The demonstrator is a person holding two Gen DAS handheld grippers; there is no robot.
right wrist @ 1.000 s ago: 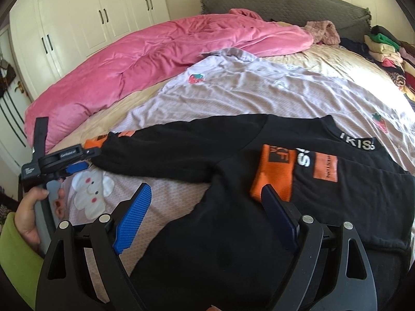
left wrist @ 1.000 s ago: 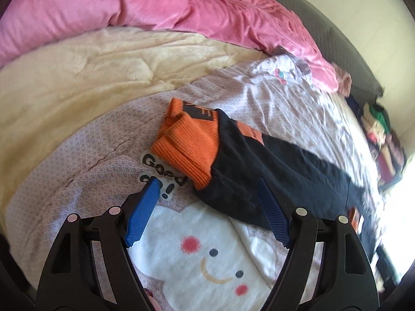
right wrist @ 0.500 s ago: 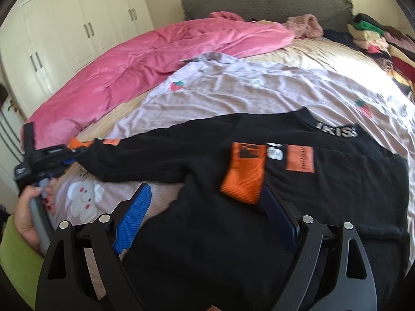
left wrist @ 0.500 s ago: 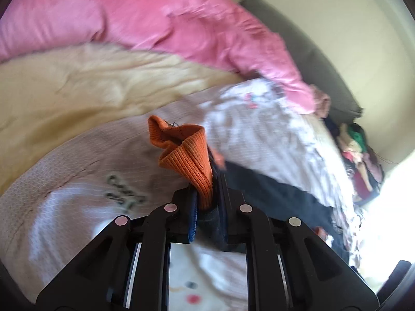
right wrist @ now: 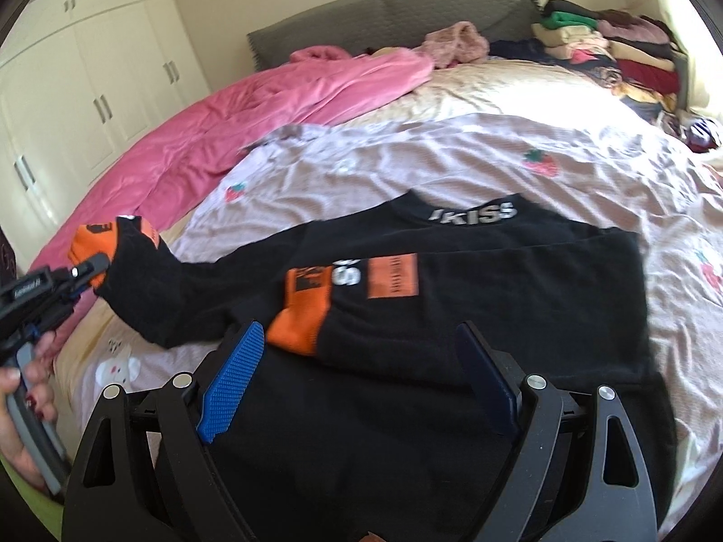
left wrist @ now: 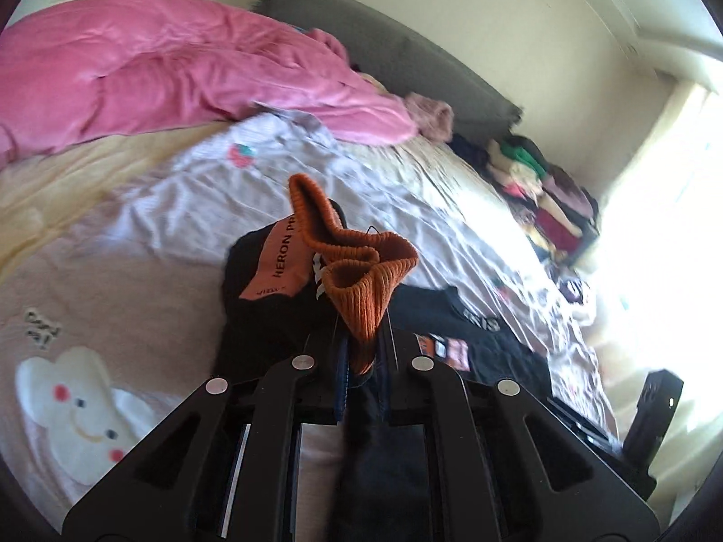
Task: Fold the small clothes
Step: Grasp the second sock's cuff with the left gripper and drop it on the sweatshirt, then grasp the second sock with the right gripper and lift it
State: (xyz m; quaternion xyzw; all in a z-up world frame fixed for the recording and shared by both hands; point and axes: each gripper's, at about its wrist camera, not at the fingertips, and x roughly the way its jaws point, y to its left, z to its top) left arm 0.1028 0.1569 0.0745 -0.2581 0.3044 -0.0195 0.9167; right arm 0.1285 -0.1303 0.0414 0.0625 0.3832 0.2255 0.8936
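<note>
Bedroom. Bed (right wrist: 519, 90) fills both views; grey headboard (right wrist: 384, 18) at 12 o'clock in the right wrist view, white wardrobe doors (right wrist: 90, 90) at 10 o'clock. Pink duvet (right wrist: 271, 108) bunched along the bed from 9 to 12 o'clock. Lilac sheet with strawberry prints (right wrist: 497, 158) spread over the middle; a white cartoon print (left wrist: 77, 411) on it at 8 o'clock in the left wrist view. Stack of folded clothes (right wrist: 601, 45) at 1 o'clock against the headboard.

Task item: black sweatshirt (right wrist: 497, 298) lying flat on the lilac sheet, centre of the right wrist view, collar lettering toward 12 o'clock, orange patch on the chest. One sleeve is folded across the chest, its orange cuff (right wrist: 302, 320) lying just ahead of the right gripper. The other sleeve stretches toward 9 o'clock and is lifted off the sheet.

Left gripper (left wrist: 361, 370): jaws pressed together, pinching the orange ribbed cuff (left wrist: 361, 280) of the lifted sleeve; the cuff sticks up above the fingers, black sleeve fabric hangs below. A hand (right wrist: 22, 388) holds this gripper's handle at 8 o'clock in the right wrist view.

Right gripper (right wrist: 357, 379): jaws spread wide, over the black sweatshirt's lower body, nothing pinched. Blue pad (right wrist: 230, 379) at 7 o'clock; opposite pad at 5 o'clock.
</note>
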